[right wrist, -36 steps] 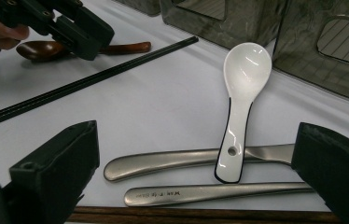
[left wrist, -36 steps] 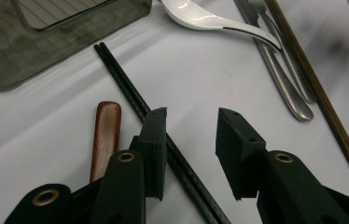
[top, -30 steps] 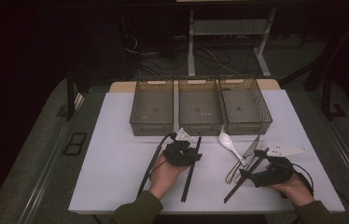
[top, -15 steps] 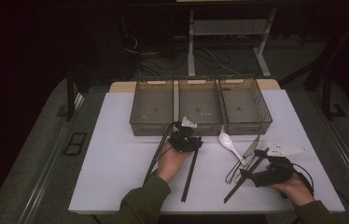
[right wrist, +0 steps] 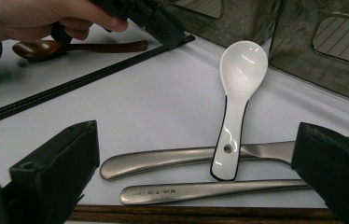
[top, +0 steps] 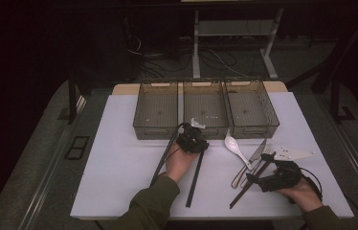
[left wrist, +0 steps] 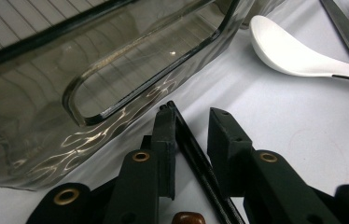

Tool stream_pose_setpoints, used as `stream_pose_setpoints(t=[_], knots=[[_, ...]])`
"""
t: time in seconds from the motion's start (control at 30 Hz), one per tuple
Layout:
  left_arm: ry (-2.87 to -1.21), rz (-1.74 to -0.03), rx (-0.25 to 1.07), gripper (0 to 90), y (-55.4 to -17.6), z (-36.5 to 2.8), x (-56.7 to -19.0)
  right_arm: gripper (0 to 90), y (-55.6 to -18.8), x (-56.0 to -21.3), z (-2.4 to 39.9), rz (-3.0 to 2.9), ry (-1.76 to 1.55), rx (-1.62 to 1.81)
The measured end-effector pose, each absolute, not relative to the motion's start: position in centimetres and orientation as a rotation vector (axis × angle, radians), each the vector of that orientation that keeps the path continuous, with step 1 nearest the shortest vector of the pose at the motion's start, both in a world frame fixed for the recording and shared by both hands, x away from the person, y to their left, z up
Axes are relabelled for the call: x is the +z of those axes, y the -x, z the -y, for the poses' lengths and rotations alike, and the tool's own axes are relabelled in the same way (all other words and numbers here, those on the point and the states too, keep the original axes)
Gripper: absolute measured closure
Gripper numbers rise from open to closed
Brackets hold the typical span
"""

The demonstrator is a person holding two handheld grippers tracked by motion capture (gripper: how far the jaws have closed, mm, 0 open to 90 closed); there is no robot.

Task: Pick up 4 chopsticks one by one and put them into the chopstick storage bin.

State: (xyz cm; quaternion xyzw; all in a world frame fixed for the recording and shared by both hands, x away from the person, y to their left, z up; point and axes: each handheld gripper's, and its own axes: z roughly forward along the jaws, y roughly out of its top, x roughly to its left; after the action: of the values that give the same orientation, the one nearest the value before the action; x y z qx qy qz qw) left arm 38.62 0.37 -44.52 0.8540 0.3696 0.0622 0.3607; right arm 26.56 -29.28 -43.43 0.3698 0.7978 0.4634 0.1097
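My left gripper (top: 192, 143) hovers low at the front wall of the middle bin (top: 205, 130). In the left gripper view a black chopstick (left wrist: 196, 158) lies between the jaws. It rests against the left pad (left wrist: 165, 140), with a gap to the right pad (left wrist: 224, 140); the jaws have just been closing. The chopstick (top: 195, 175) runs back toward the table's front edge. My right gripper (top: 257, 180) rests at the front right, jaws wide open (right wrist: 193, 133), facing a white ceramic spoon (right wrist: 238, 84) that lies across a steel knife handle (right wrist: 163, 161).
Three smoky plastic bins (top: 157, 111) stand side by side at the back of the white table (top: 119, 163). A knife and fork (top: 254, 157) lie by the white spoon (top: 236, 145). A brown wooden spoon (right wrist: 46, 46) and a wooden chopstick (right wrist: 200, 214) lie near.
The left hand has moved away from the front edge toward the bins and sunk a little, over the black chopstick's far end. The right hand has stayed put.
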Motion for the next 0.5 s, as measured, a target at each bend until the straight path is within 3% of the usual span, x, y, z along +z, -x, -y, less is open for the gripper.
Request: stream_pose_setpoints(t=[0.5], knots=[[-2.226, -0.924, 0.190, 75.6, -38.38, 0.06, -44.52, 0.7, -26.62, -43.43, 29.30, -2.343, -1.091, 1.361]])
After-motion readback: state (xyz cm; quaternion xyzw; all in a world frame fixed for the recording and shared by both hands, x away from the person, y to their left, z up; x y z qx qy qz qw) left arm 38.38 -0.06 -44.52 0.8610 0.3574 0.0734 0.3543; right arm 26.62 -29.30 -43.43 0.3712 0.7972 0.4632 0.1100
